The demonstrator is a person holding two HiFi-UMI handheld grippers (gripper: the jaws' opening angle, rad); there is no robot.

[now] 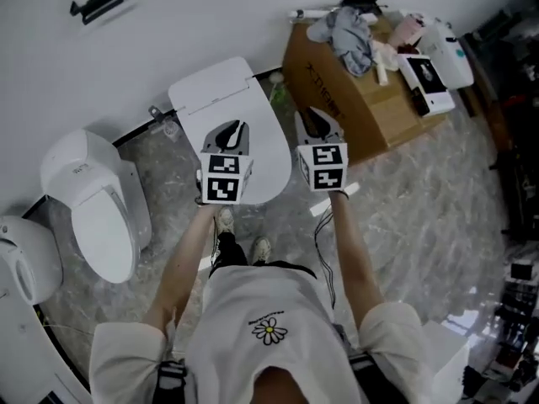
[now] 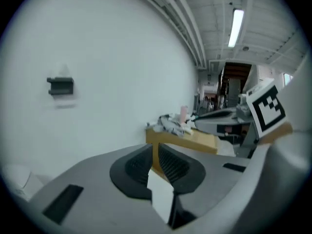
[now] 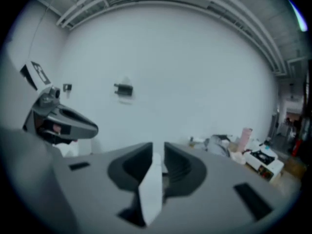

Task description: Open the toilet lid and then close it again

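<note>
The white toilet stands against the wall below me with its lid (image 1: 216, 95) down flat. Both grippers hang in the air above its front half, side by side and touching nothing. My left gripper (image 1: 232, 133) (image 2: 155, 156) has its jaws drawn close, with only a thin slit between the ribbed pads and nothing in it. My right gripper (image 1: 317, 123) (image 3: 158, 152) shows a slightly wider slit, also with nothing in it. Each gripper view looks over the toilet at the white wall, so the toilet is hidden there. The right gripper view catches the left gripper (image 3: 63, 123) at its left side.
A brown cardboard box (image 1: 358, 103) (image 2: 187, 138) with cloth, bottles and small items on top stands right of the toilet. Two more white toilets (image 1: 97, 213) (image 1: 25, 263) stand at the left. A dark bracket (image 1: 99, 2) (image 3: 124, 88) is on the wall. My feet are just before the bowl.
</note>
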